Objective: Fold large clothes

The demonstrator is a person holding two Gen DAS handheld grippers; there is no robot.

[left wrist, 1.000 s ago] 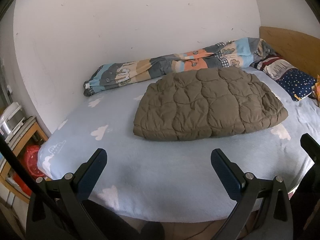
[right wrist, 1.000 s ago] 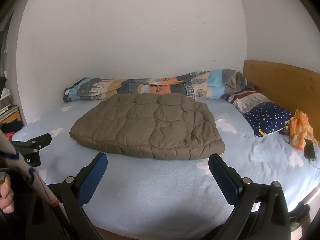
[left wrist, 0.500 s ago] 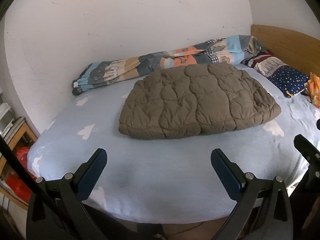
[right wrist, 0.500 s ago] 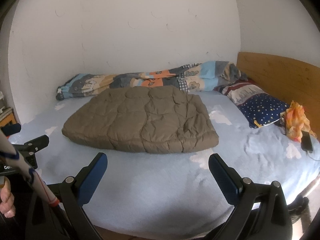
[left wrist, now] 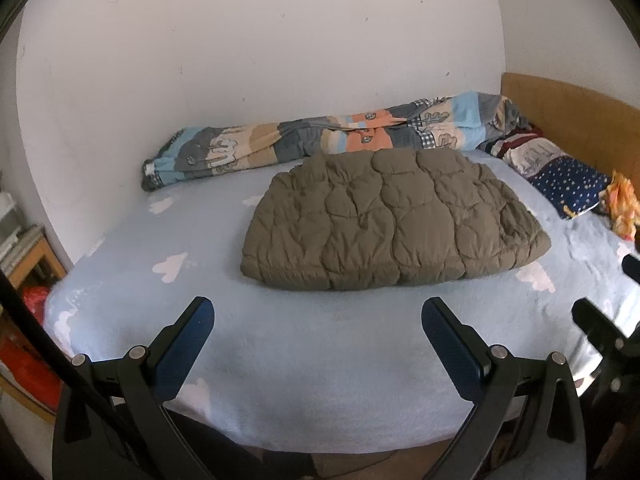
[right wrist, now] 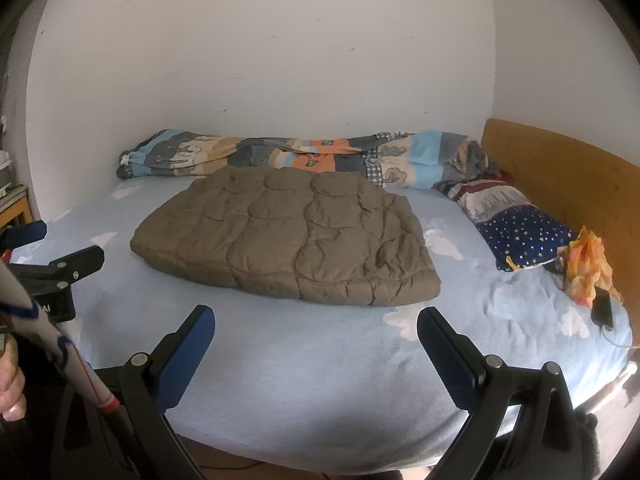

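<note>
A brown quilted puffer garment (left wrist: 392, 220) lies folded into a flat bundle in the middle of the bed; it also shows in the right wrist view (right wrist: 288, 236). My left gripper (left wrist: 318, 320) is open and empty, held over the near edge of the bed, well short of the garment. My right gripper (right wrist: 316, 328) is open and empty too, over the near edge and short of the garment. The left gripper's body (right wrist: 60, 272) shows at the left of the right wrist view.
The bed has a light blue cloud-print sheet (left wrist: 320, 380). A rolled patterned duvet (left wrist: 328, 140) lies along the far wall. Pillows (right wrist: 520, 232), an orange cloth (right wrist: 588, 268) and a phone (right wrist: 602, 306) lie by the wooden headboard (right wrist: 560, 184). A shelf (left wrist: 28, 256) stands left.
Both grippers have drawn back and tilted up a little, so the garment sits farther off and more wall shows. Both stay open; the garment has not moved.
</note>
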